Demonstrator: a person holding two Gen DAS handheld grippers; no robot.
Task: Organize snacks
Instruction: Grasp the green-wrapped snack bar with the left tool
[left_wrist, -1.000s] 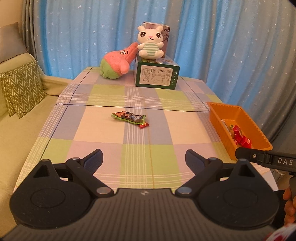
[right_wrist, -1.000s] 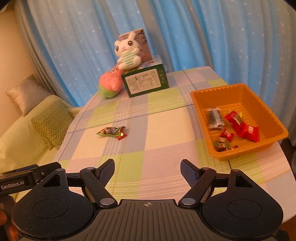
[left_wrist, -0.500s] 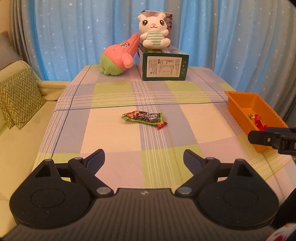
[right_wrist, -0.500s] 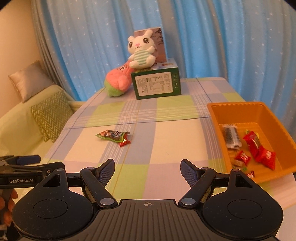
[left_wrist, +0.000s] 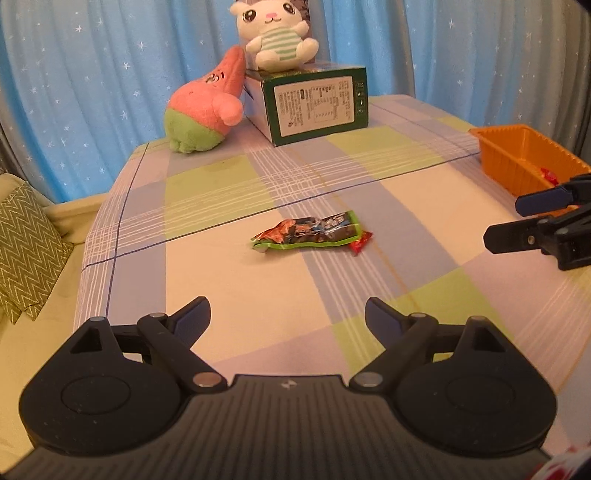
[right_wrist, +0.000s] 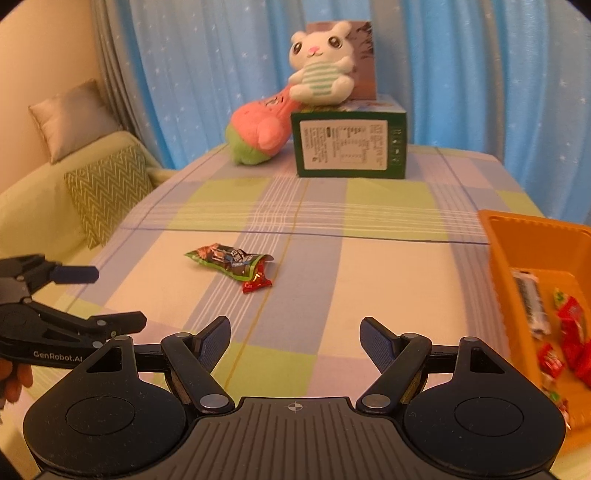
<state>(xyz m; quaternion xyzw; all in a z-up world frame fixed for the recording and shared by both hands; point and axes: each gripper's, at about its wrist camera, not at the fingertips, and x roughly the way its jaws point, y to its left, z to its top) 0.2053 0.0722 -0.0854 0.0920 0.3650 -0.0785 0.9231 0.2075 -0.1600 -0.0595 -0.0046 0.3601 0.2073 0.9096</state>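
A green snack packet (left_wrist: 309, 232) lies flat in the middle of the checked tablecloth, with a small red candy (left_wrist: 360, 240) touching its right end. Both show in the right wrist view: the packet (right_wrist: 225, 258) and the candy (right_wrist: 256, 283). An orange tray (right_wrist: 532, 240) at the right holds several wrapped snacks; its corner shows in the left wrist view (left_wrist: 517, 151). My left gripper (left_wrist: 286, 317) is open and empty, short of the packet. My right gripper (right_wrist: 295, 339) is open and empty, also short of it.
A green box (left_wrist: 314, 105) with a white bunny plush (left_wrist: 277, 35) on top stands at the table's far end, beside a pink and green plush (left_wrist: 205, 107). A sofa with a zigzag cushion (right_wrist: 107, 192) lies left of the table.
Both grippers have moved forward over the table toward the packet and candy, which look larger. The left view has swung left, so the tray sits further right. Both stay open.
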